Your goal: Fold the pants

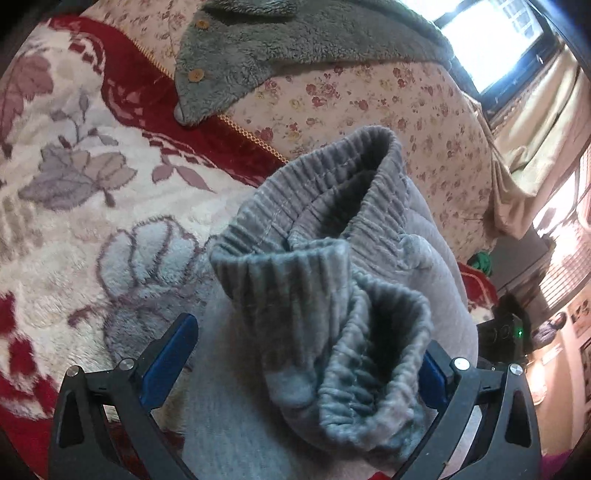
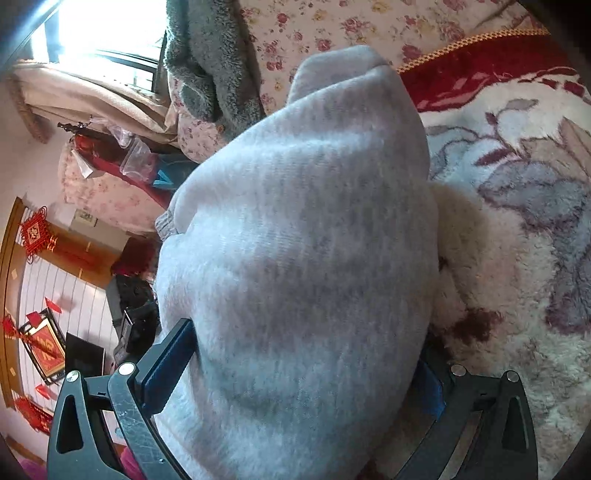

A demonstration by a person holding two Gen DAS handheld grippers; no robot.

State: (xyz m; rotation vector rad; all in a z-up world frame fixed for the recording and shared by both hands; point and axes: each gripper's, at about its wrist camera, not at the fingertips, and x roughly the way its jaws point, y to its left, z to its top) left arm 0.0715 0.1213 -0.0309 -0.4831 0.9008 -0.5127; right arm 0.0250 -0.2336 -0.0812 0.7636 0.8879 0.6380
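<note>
The right gripper [image 2: 301,373] sits at six o'clock, its fingers [image 2: 168,363] spread wide with the grey pants [image 2: 295,240] bulging between them and filling the centre. The blue pad at seven o'clock touches the fleece; the one at five o'clock is mostly hidden behind it. A floral plush blanket [image 2: 517,229] spreads from two to five o'clock. A grey fuzzy garment [image 2: 210,62] hangs at eleven o'clock, beside the bright window [image 2: 103,29]. A red knot ornament [image 2: 35,232] hangs at nine o'clock.
</note>
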